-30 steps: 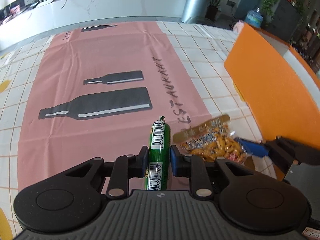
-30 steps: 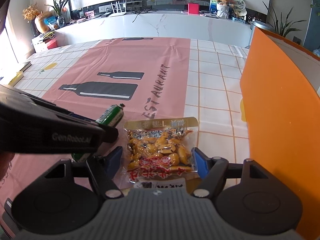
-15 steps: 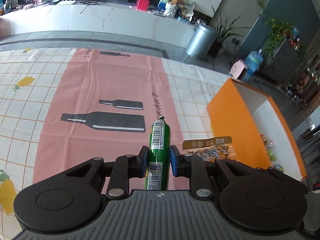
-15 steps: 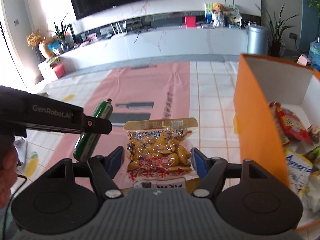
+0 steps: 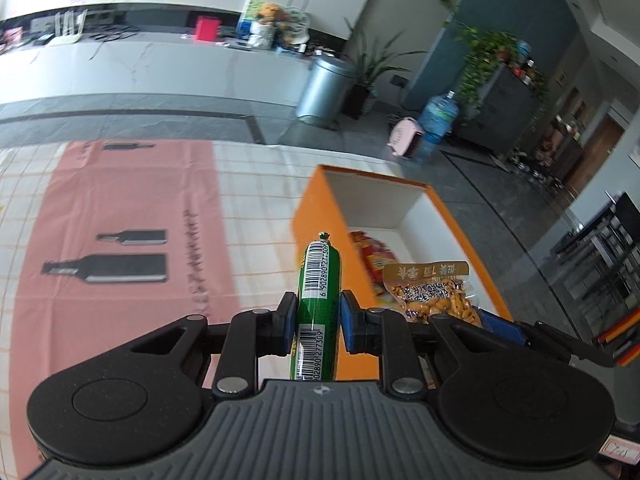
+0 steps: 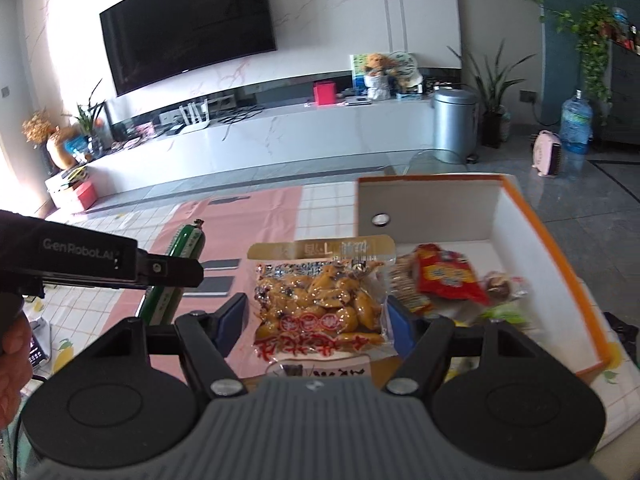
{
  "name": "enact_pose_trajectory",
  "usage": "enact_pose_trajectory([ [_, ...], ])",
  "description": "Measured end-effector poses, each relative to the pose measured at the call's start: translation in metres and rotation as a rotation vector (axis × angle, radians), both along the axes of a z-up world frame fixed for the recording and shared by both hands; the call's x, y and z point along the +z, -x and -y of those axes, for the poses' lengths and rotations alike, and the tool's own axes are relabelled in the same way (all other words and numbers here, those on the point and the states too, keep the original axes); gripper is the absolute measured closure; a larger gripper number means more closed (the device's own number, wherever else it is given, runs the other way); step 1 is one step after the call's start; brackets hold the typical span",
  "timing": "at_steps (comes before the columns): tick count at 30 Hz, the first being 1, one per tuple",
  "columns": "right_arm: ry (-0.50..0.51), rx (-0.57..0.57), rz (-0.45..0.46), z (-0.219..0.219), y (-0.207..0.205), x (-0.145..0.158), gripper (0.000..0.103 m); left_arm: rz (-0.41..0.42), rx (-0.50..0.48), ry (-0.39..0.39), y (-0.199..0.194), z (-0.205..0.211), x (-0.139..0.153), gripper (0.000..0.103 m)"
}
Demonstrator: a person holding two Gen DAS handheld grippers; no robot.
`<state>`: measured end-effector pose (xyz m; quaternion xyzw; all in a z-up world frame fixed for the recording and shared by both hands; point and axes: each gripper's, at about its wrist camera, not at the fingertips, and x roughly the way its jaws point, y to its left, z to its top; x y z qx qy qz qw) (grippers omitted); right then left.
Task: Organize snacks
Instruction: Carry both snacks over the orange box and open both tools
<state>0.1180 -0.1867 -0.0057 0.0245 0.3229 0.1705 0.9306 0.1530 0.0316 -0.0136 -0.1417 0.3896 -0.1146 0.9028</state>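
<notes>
My left gripper (image 5: 316, 322) is shut on a green sausage stick (image 5: 318, 296) with barcodes, held upright above the table beside the orange box (image 5: 316, 208). My right gripper (image 6: 316, 316) grips a clear packet of yellow snacks (image 6: 320, 300) with a gold top strip, its blue pads pressing both edges, lifted near the orange box (image 6: 560, 256). In the left wrist view that packet (image 5: 434, 296) hangs over the box's near end. In the right wrist view the sausage (image 6: 186, 240) and the left gripper's body (image 6: 96, 260) show at left.
The box holds a red packet (image 6: 444, 276) and other wrapped snacks. A pink and checked tablecloth (image 5: 120, 200) with bottle prints covers the table. A hand (image 6: 12, 344) holds the left gripper's handle. Beyond are a bin, a water jug and plants.
Both grippers have risen from the tablecloth with their snacks and moved toward the orange box, whose white inside and contents now show. Both grips are unchanged.
</notes>
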Motion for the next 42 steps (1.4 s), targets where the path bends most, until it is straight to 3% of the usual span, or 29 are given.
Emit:
enact_pose_trajectory([
  [8, 0.052, -0.045, 0.025, 0.063, -0.033, 0.026, 0.034, 0.02, -0.138, -0.054, -0.05, 0.066, 0.019, 0.078],
  [15, 0.113, -0.035, -0.029, 0.096, -0.068, 0.007, 0.034, -0.048, -0.224, -0.118, -0.092, 0.106, -0.003, 0.078],
  [23, 0.184, 0.027, -0.09, 0.09, -0.12, -0.039, 0.034, -0.12, -0.283, -0.284, -0.145, 0.138, -0.041, 0.078],
  [31, 0.27, 0.102, -0.152, 0.077, -0.19, -0.053, 0.034, -0.167, -0.329, -0.415, -0.19, 0.147, -0.051, 0.078],
  [37, 0.305, 0.128, -0.184, 0.068, -0.216, -0.069, 0.034, -0.176, -0.36, -0.515, -0.201, 0.152, -0.07, 0.078],
  [42, 0.315, 0.138, -0.213, 0.063, -0.227, -0.082, 0.034, -0.185, -0.384, -0.54, -0.203, 0.152, -0.084, 0.078],
])
